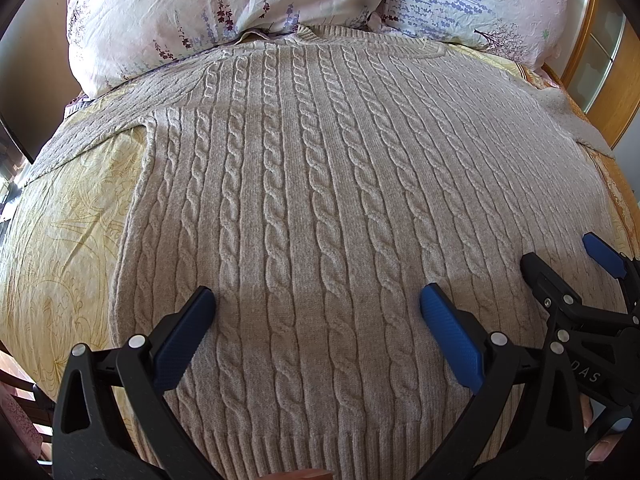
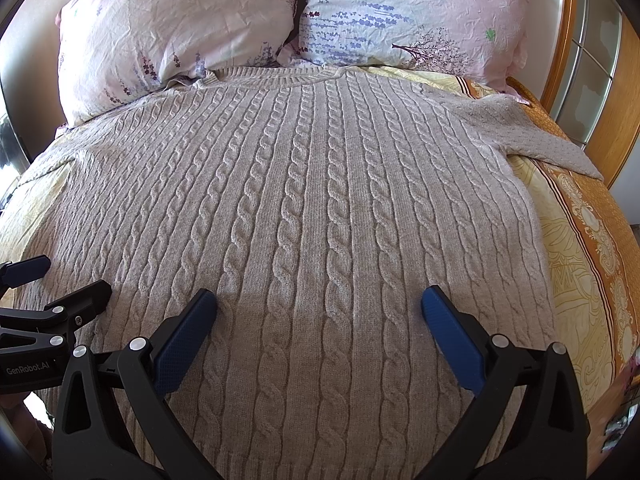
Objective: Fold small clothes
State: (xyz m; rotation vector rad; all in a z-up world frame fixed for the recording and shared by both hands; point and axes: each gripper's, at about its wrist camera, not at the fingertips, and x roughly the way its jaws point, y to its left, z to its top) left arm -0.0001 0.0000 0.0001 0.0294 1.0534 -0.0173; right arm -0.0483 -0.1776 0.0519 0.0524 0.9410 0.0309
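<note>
A beige cable-knit sweater (image 1: 304,184) lies flat on the bed, collar toward the pillows, ribbed hem nearest me; it also shows in the right wrist view (image 2: 304,200). Its sleeves spread out to the left (image 1: 92,128) and right (image 2: 540,132). My left gripper (image 1: 318,300) is open and empty, hovering over the lower body of the sweater. My right gripper (image 2: 320,300) is open and empty over the same area, just to the right of the left one. The right gripper shows at the right edge of the left wrist view (image 1: 568,268), and the left gripper at the left edge of the right wrist view (image 2: 60,276).
Two floral pillows (image 2: 176,28) (image 2: 412,12) lie at the head of the bed. A yellow and orange patterned bedsheet (image 2: 580,248) lies under the sweater. A wooden headboard and frame (image 2: 560,40) stands at the far right.
</note>
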